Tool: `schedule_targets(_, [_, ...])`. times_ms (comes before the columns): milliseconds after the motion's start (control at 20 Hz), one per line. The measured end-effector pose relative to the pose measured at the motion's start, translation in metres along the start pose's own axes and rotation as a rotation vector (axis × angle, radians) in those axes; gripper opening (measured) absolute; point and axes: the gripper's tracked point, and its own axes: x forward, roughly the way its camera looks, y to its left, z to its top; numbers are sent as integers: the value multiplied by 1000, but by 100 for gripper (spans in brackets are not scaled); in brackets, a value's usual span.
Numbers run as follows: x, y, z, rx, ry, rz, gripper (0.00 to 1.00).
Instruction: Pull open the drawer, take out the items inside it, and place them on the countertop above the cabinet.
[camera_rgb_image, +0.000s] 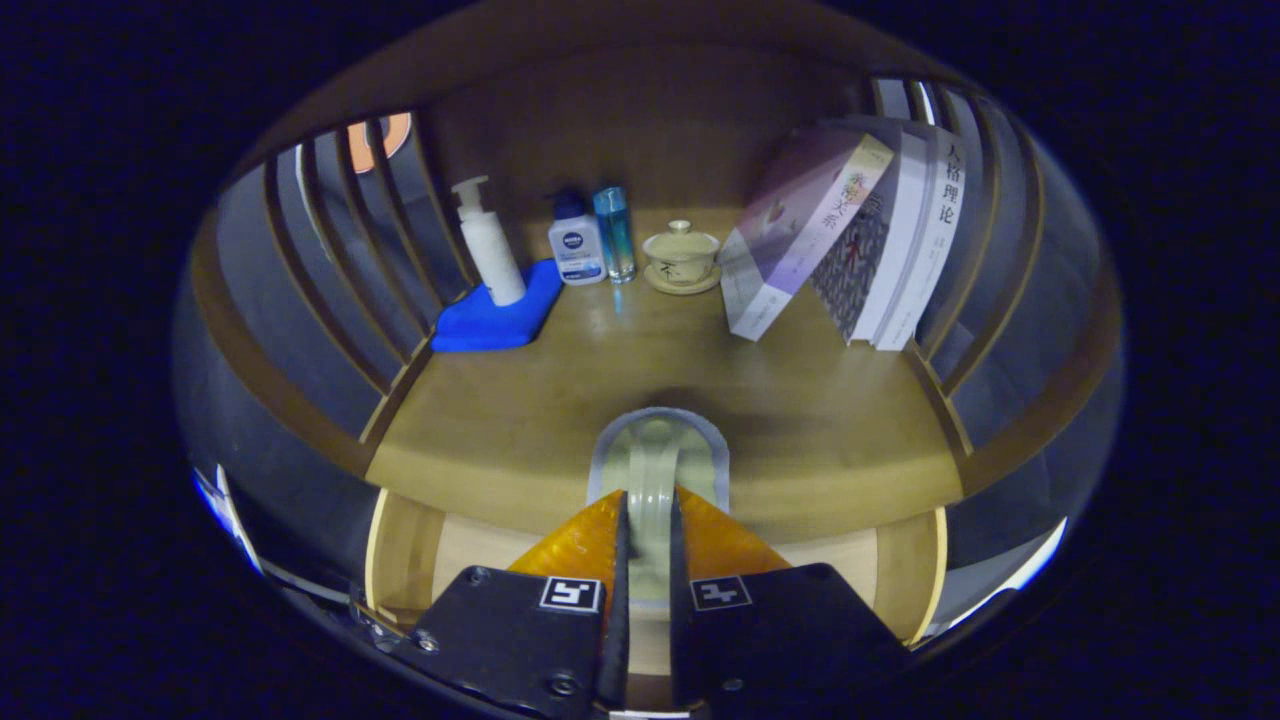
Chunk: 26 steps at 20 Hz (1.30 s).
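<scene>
My gripper (648, 505) is shut on a pale grey-green cup (655, 450), with both fingers pressing on its narrow handle. The cup juts out just ahead of the fingertips, over the front edge of the wooden countertop (800, 420). I cannot tell whether its base touches the wood. Below the countertop, behind the fingers, the drawer (905, 565) stands pulled open, and its pale wooden inside shows on both sides of the gripper. What lies in the drawer under the gripper is hidden.
At the back of the countertop stand a white pump bottle (487, 245) on a blue pad (495, 315), a small white bottle (575, 245), a clear blue bottle (614, 232) and a lidded teacup (681, 257). Leaning books (850, 240) stand at the right. Slatted wooden sides enclose the shelf.
</scene>
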Motion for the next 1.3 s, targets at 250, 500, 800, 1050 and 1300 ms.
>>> schedule_targets(250, [26, -6, 29, 10, -9, -20, 19])
schedule_targets(500, [51, -8, 40, 24, -23, -51, 20])
schedule_targets(800, [60, -8, 49, 11, -73, -60, 20])
schedule_targets(1050, [45, -5, 60, 2, -163, -55, 34])
schedule_targets(1300, [-22, 16, 62, -48, -310, 3, 62])
